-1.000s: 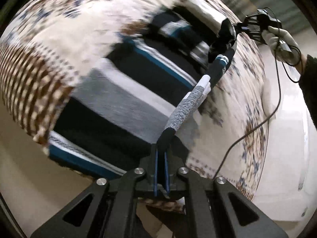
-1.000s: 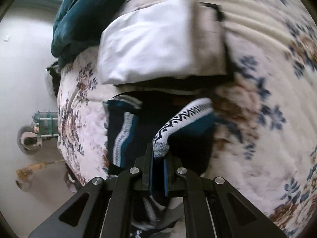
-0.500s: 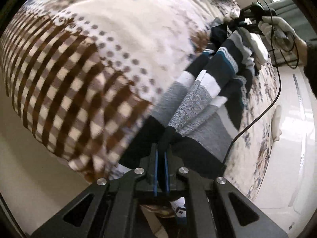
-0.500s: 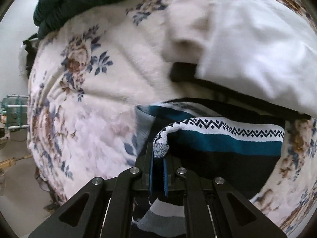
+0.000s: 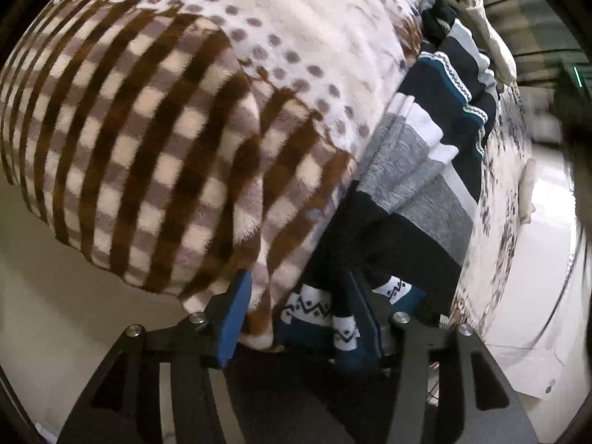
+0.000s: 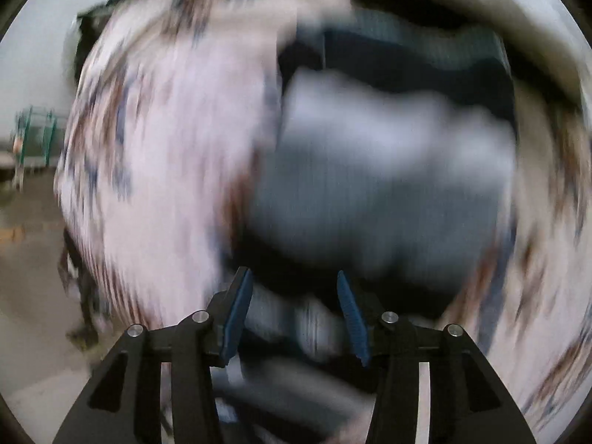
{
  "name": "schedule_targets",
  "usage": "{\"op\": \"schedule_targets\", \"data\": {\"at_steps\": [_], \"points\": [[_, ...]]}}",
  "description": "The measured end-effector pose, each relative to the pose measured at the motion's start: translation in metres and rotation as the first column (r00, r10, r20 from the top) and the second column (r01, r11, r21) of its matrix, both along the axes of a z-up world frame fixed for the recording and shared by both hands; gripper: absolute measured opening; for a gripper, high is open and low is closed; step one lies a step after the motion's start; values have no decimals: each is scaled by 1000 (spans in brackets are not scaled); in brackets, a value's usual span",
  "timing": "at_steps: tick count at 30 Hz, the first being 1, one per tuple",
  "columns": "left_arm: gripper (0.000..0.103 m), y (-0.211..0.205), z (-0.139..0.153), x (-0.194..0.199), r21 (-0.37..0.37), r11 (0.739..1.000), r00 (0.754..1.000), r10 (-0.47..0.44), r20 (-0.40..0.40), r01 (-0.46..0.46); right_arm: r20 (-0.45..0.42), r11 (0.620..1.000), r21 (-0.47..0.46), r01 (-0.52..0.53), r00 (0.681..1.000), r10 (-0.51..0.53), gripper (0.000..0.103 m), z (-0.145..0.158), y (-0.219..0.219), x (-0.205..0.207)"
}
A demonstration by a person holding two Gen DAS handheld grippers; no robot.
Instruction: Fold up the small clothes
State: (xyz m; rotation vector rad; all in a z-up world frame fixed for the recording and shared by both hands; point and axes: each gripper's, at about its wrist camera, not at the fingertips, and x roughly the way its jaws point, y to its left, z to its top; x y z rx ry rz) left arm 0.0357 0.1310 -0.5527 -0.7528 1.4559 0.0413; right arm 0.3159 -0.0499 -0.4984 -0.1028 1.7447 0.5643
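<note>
A striped knit garment [image 5: 418,170] in black, grey, white and teal lies folded on the bed blanket. Its patterned edge sits between the blue pads of my left gripper [image 5: 299,307], which is open and low at the blanket's edge. In the right wrist view the same garment [image 6: 377,185] is a blurred grey and dark shape just ahead of my right gripper [image 6: 292,303], which is open with its pads apart and holds nothing.
The bed blanket [image 5: 148,129] has a brown checked border and floral middle [image 6: 166,148]. A pale folded cloth [image 5: 492,37] lies beyond the garment. Floor [image 5: 55,314] shows below the bed edge. A green frame [image 6: 33,137] stands far left.
Both grippers opened and let go of the garment, which now lies folded on the blanket. The left gripper dropped lower to the bed edge. The right wrist view is now motion-blurred.
</note>
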Motion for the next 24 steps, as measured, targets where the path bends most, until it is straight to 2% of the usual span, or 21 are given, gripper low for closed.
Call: {"op": "schedule_targets", "data": {"at_steps": [3, 7, 10, 13, 16, 20, 21, 22, 23, 24], "points": [[51, -15, -6, 5, 0, 1000, 999, -18, -31, 18, -83, 1000, -30, 1, 997, -4, 50, -30, -31, -101], [52, -34, -21, 3, 129, 984, 986, -103, -134, 121, -157, 999, -49, 5, 988, -13, 50, -74, -49, -204], [52, -33, -16, -12, 139, 985, 983, -83, -162, 107, -186, 995, -58, -78, 980, 66, 49, -85, -50, -270], [51, -29, -1, -22, 104, 994, 991, -30, -127, 44, -202, 999, 15, -38, 979, 40, 49, -72, -65, -289], [55, -33, 3, -19, 43, 999, 996, -10, -87, 14, -149, 994, 47, 94, 985, -86, 49, -55, -99, -277], [53, -48, -7, -8, -11, 1000, 998, 10, -60, -11, -148, 961, 25, 274, 952, -267, 50, -54, -149, -253], [44, -49, -6, -9, 2, 1000, 999, 14, -43, -13, -173, 950, 25, 310, 938, -301, 50, -60, -158, -251], [9, -49, -4, -8, 14, 1000, 999, 11, -33, -11, -199, 942, 20, 334, 925, -324, 50, -66, -165, -250], [4, -50, -3, -7, 32, 999, 1000, 1, -31, 0, -227, 937, 22, 349, 914, -335, 50, -72, -171, -250], [4, -47, 3, -9, 42, 999, 1000, -7, -11, 7, -257, 934, 20, 358, 904, -341, 50, -79, -176, -253]]}}
